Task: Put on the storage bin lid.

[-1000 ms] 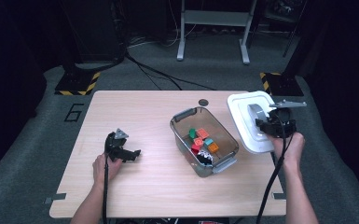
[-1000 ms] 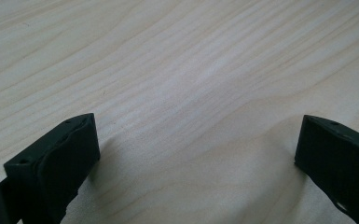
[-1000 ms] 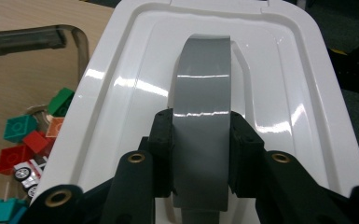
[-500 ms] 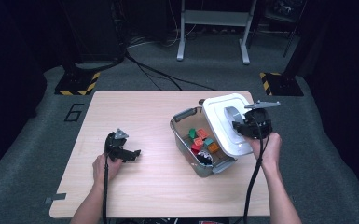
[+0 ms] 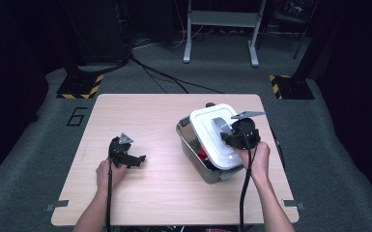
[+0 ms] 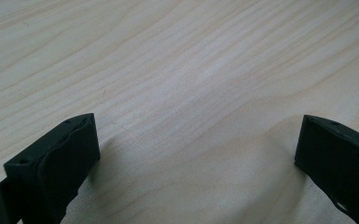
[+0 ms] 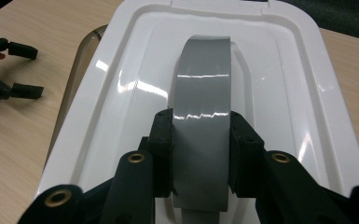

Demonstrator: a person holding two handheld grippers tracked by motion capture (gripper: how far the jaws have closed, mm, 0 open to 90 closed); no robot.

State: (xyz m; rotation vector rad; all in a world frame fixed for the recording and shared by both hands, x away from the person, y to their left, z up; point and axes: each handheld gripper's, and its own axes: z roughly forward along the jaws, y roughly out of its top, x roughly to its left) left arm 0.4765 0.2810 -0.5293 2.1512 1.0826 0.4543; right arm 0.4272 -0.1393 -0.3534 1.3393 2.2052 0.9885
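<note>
The right tool (image 7: pixel 200 140) is clamped on the grey handle (image 7: pixel 201 116) of the white lid (image 5: pixel 212 137), holding it over the clear bin (image 5: pixel 193 154) to cover its toys. The left tool (image 5: pixel 125 155), open and empty, rests on the bench (image 5: pixel 154 116) left of the bin.

White lid (image 7: pixel 289 88) with grey handle (image 7: pixel 200 116) (glossy); pale wood-grain table (image 6: pixel 177 70).

We see the white lid (image 5: pixel 211 133) with its grey handle strap (image 7: pixel 200 116) arching across the recessed top, hanging over the clear bin (image 5: pixel 195 162), skewed and not seated. Coloured pieces show through the bin's open near-left side; the bin stands on the table's right half.
</note>
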